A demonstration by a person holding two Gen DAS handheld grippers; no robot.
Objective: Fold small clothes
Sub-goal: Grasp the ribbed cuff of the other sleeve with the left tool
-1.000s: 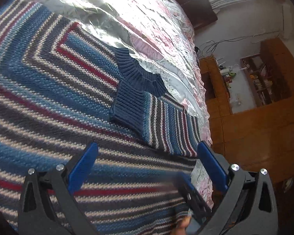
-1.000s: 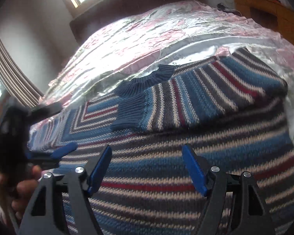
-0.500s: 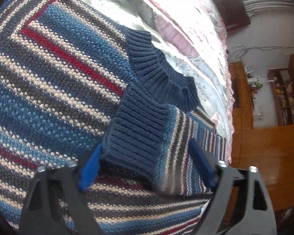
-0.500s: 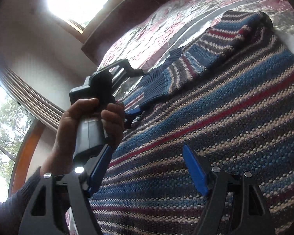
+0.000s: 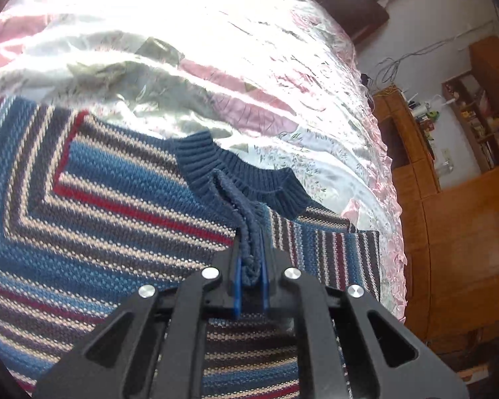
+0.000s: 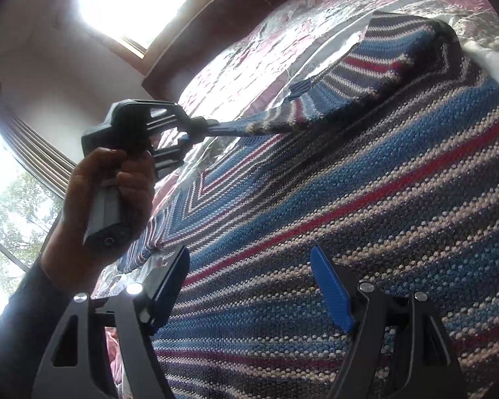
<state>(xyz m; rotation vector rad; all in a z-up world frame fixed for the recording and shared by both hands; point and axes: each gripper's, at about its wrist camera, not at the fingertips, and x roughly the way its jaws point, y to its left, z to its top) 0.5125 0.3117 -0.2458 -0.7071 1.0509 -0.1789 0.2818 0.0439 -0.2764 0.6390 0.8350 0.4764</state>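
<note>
A bed covered with a shiny, crinkled pink-and-silver bedspread fills both views; bright daylight from a window behind the dark headboard washes out much of the fabric. Beyond the bed's frilled edge stand wooden cabinets and open shelves crowded with small items too blurred to name, and cables trail down the pale wall. Striped curtains hang at a second window on the left in the right wrist view. A striped knitted sweater in blue, red, grey and cream lies spread flat on the bed, its navy ribbed collar toward the headboard. The left tongs are clenched on the navy ribbed cuff of one sleeve, which runs taut and lifted off the sweater's body from the shoulder to the blue fingertips. A hand in a dark sleeve grips the handle of those tongs. The right tongs are spread wide and grasp nothing; they hang low over the sweater's striped body, probably just clear of it, though the steep angle makes contact hard to judge.
</note>
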